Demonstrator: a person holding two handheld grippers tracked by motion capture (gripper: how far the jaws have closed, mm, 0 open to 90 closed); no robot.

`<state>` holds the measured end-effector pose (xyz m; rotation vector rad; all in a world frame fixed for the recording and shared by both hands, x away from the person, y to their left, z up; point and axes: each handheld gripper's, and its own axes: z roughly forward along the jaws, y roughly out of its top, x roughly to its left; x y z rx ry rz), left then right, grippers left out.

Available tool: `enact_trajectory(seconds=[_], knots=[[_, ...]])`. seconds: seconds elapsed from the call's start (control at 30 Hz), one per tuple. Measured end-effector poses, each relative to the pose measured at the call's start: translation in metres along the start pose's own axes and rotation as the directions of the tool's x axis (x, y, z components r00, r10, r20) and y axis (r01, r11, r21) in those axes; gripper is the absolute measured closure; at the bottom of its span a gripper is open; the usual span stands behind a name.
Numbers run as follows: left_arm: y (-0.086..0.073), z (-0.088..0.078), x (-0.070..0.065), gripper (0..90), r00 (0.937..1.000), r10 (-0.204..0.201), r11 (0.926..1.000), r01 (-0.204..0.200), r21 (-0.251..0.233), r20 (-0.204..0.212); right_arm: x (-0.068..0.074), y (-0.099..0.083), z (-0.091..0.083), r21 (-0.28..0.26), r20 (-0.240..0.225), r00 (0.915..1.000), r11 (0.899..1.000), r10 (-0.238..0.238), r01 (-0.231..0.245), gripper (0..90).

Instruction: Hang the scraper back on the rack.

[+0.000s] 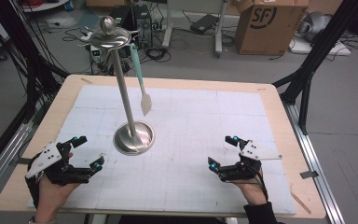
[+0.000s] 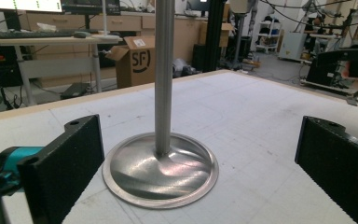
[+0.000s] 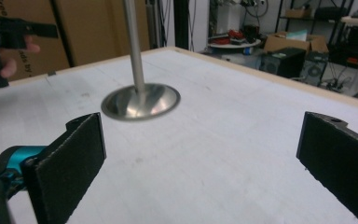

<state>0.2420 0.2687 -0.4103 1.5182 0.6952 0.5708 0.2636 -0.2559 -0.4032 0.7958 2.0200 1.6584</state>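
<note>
Near the front edge of the table (image 1: 279,140), the left gripper (image 1: 85,152) rests toward the front left corner, jaws spread wide with nothing between them. The right gripper (image 1: 223,150) sits toward the front right corner, its jaws just as wide and empty.

Between the two and a little farther in, left of centre, stands the stand (image 1: 129,119), its round steel base flat on the white mat (image 1: 205,121) and well apart from both grippers. Its pole rises to a dished top with a ball knob.

From that top rim hangs a spatula (image 1: 141,86), pale green handle up, white blade down, clear of the mat.
</note>
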Motion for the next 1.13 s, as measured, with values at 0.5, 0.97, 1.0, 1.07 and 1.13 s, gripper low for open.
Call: enact_trajectory(seconds=[0.5,0.97,1.0,1.07,1.13], knots=[[-0.006,0.008,-0.003,1.7,0.9999,0.005,0.9996,-0.006,0.028,0.014,-0.02,-0.026,-0.045,-0.116,0.027,0.9994,0.993,0.023,-0.02,0.1],[-0.005,0.006,-0.003,1.7,0.9988,0.021,0.9997,-0.021,-0.012,0.045,-0.029,-0.029,-0.06,-0.143,0.001,0.9981,0.988,0.062,-0.061,0.1],[-0.005,0.007,-0.003,1.7,0.9988,0.022,0.9997,-0.021,-0.008,0.043,-0.029,-0.029,-0.059,-0.138,-0.006,0.998,0.988,0.062,-0.062,0.1],[-0.006,0.008,-0.003,1.7,0.9991,0.019,0.9998,-0.019,0.003,0.038,-0.029,-0.029,-0.057,-0.135,-0.014,0.9976,0.988,0.068,-0.069,0.1],[-0.006,0.008,-0.003,1.7,0.9993,0.016,0.9998,-0.016,0.009,0.035,-0.028,-0.028,-0.056,-0.129,-0.02,0.9977,0.989,0.064,-0.066,0.1]])
